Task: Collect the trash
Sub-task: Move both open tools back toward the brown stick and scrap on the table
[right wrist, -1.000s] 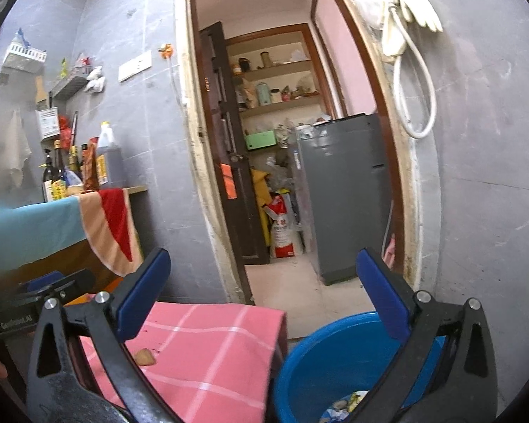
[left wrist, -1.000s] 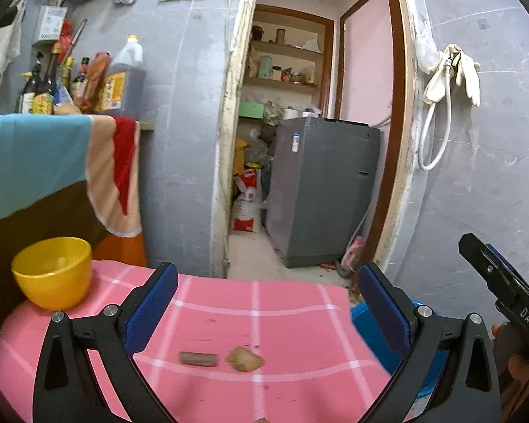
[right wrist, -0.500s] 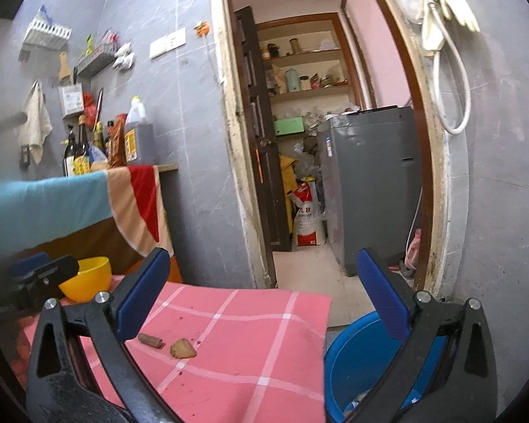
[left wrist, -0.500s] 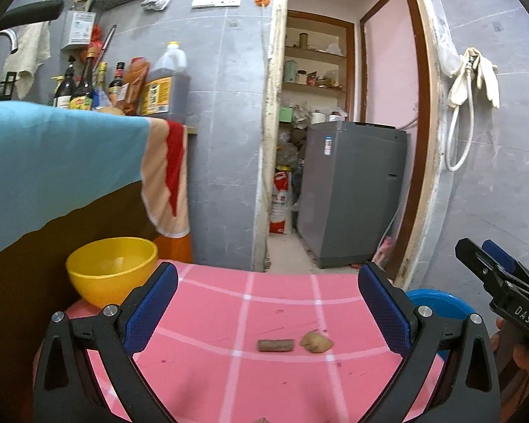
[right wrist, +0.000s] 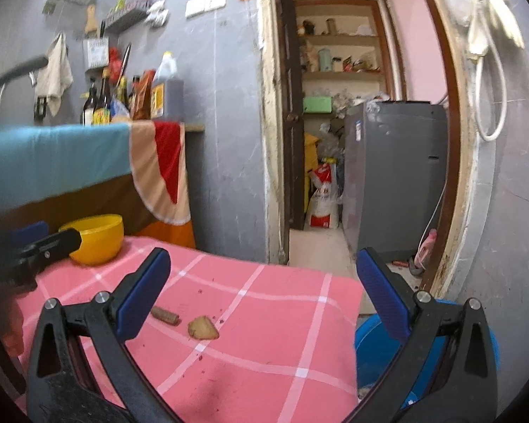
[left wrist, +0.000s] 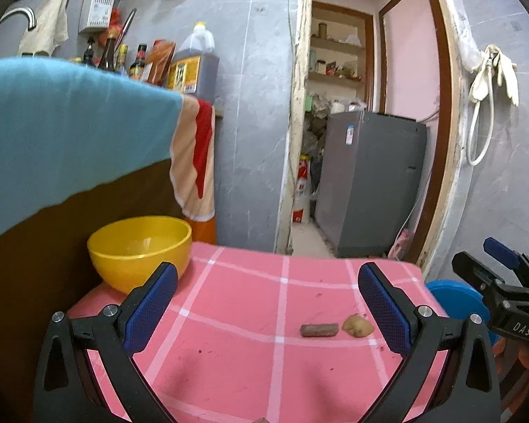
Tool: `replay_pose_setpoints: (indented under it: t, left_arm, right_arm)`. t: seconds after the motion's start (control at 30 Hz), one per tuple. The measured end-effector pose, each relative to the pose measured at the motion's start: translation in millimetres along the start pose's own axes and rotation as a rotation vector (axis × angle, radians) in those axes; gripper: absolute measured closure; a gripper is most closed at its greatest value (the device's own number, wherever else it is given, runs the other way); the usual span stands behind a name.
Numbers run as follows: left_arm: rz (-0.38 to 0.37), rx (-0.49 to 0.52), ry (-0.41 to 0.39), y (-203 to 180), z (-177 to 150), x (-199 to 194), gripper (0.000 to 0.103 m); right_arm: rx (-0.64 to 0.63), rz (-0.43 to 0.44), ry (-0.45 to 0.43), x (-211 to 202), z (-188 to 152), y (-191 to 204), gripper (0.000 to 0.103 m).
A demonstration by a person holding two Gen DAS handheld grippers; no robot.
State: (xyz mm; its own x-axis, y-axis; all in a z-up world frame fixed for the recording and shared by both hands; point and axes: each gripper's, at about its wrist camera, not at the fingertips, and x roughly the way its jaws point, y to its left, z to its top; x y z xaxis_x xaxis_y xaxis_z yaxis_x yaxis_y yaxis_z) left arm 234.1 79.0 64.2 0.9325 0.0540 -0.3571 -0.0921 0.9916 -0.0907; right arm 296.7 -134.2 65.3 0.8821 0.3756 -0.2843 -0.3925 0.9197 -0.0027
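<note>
Two scraps lie on the pink checked table (left wrist: 229, 345): a small brown stick (left wrist: 319, 330) and a tan lump (left wrist: 357, 326) beside it. They also show in the right wrist view, the stick (right wrist: 164, 316) and the lump (right wrist: 202, 328). My left gripper (left wrist: 268, 306) is open and empty above the table, with the scraps just inside its right finger. My right gripper (right wrist: 264, 299) is open and empty, above the table's right part. A blue bin (right wrist: 377, 349) stands on the floor beside the table's right edge; it also shows in the left wrist view (left wrist: 455, 299).
A yellow bowl (left wrist: 139, 250) sits on the table's far left corner. A counter draped with a teal and red cloth (left wrist: 70, 134) stands to the left, bottles on it. An open doorway (right wrist: 335, 141) ahead leads to a grey appliance (left wrist: 370, 183).
Both views have swung left and toward the table. The scraps and the yellow bowl now sit closer and more central; the bin has slid toward the right edge.
</note>
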Motion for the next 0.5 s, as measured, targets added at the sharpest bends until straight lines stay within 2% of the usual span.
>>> replay_pose_setpoints:
  t: [0.27, 0.5]
  left_arm:
    - [0.0, -0.026, 0.146, 16, -11, 30, 0.003]
    - [0.009, -0.052, 0.289, 24, -21, 55, 0.003]
  right_arm:
    - [-0.082, 0.017, 0.178, 36, -9, 13, 0.0]
    - [-0.175, 0.077, 0.41, 75, -26, 29, 0.0]
